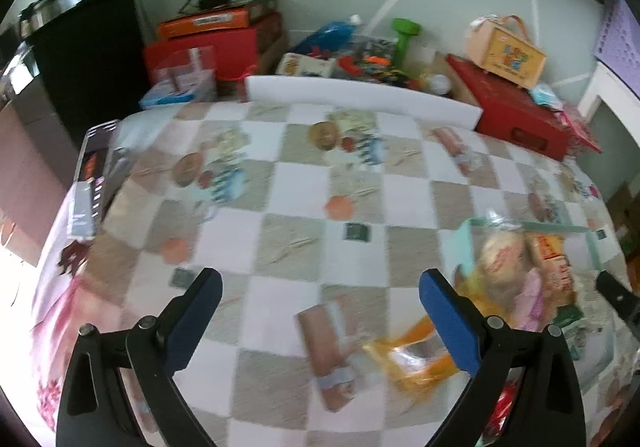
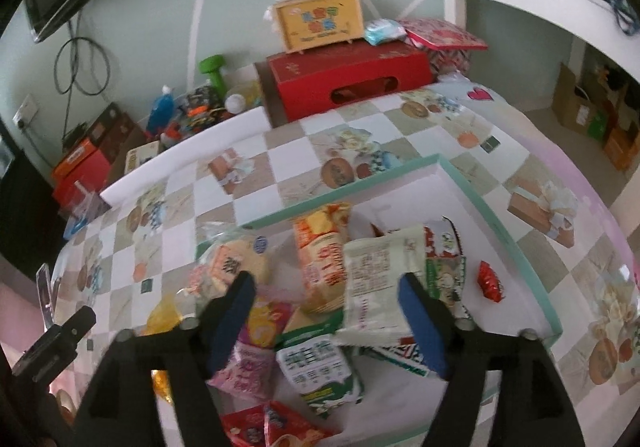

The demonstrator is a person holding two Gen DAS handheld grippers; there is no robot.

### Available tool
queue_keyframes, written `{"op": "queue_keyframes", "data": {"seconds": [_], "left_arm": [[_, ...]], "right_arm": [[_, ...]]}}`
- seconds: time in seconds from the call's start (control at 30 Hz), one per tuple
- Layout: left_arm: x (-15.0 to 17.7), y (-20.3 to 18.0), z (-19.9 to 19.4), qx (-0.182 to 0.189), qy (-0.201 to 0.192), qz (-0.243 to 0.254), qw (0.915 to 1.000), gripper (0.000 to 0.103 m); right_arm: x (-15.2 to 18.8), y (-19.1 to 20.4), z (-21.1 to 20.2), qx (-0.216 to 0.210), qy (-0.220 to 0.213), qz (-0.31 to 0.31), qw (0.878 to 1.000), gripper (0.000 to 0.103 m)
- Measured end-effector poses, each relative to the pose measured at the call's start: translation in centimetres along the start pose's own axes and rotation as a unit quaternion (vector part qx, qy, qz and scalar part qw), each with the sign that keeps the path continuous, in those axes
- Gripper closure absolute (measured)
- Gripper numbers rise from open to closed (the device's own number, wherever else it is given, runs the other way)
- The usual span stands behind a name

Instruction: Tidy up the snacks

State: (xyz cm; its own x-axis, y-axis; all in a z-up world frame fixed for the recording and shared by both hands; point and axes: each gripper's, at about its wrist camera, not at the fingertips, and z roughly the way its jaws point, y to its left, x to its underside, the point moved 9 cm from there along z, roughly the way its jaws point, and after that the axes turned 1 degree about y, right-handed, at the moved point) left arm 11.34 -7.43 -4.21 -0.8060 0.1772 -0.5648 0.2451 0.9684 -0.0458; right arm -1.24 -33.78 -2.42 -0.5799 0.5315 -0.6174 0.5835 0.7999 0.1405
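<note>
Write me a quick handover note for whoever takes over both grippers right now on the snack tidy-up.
Left gripper: open, empty, above the checked tablecloth.
Right gripper: open, nothing gripped, over the snack pile in the tray.
Done: most packets are in the tray, among them the white packet and the red candy.
Left: the yellow packet lies on the cloth outside the tray, by the left gripper. Whether the tray pile needs sorting is unclear.

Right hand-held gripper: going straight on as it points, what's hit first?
Likely the white snack packet lying between the open right hand-held gripper fingers, atop the pile in the tray; depth is unclear.
</note>
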Motion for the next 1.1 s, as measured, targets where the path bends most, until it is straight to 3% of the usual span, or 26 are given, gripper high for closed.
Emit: {"op": "queue_keyframes", "data": {"seconds": [0.07,0.23,0.4,0.5,0.7,0.77,0.8,0.83,0.93,1.1], "left_arm": [[0.9,1.0,0.0,-0.016,0.011,-0.001,0.9998,0.004],[2.9,2.3,-0.1,-0.039,0.026,0.007,0.9989,0.004],[2.5,-0.1,0.4,0.019,0.013,0.045,0.9987,0.004],[2.6,-3.4,2.0,0.085,0.037,0.078,0.9926,0.004],[3.2,-8.3,4.8,0.104,0.062,0.172,0.9776,0.006],[3.6,-9.2,5.2,0.110,0.071,0.184,0.9740,0.022],[3.7,-9.5,5.3,0.114,0.075,0.188,0.9728,0.041],[3.9,-9.8,5.5,0.116,0.082,0.190,0.9714,0.053],[4.2,-10.3,5.4,0.110,0.075,0.204,0.9697,0.062],[2.6,-10.3,2.8,0.131,0.047,0.182,0.9734,0.064]], "right_arm": [[0.4,0.7,-0.5,-0.003,-0.007,-0.011,1.000,0.001],[2.4,2.5,-0.7,-0.005,0.005,-0.044,0.999,0.000],[3.4,4.0,-1.2,-0.021,0.004,-0.061,0.998,0.000],[4.0,3.6,-0.9,-0.015,0.013,-0.061,0.998,0.000],[4.3,2.7,-0.2,-0.020,0.026,-0.049,0.998,0.000],[4.3,2.4,-0.2,-0.020,0.028,-0.045,0.998,0.000],[4.2,2.3,-0.2,-0.022,0.028,-0.043,0.998,0.000],[4.2,2.1,-0.3,-0.023,0.027,-0.040,0.999,0.000],[3.9,1.5,-0.7,-0.025,0.022,-0.028,0.999,0.000],[3.4,-0.1,-1.2,-0.025,0.016,-0.002,1.000,0.000]]}}
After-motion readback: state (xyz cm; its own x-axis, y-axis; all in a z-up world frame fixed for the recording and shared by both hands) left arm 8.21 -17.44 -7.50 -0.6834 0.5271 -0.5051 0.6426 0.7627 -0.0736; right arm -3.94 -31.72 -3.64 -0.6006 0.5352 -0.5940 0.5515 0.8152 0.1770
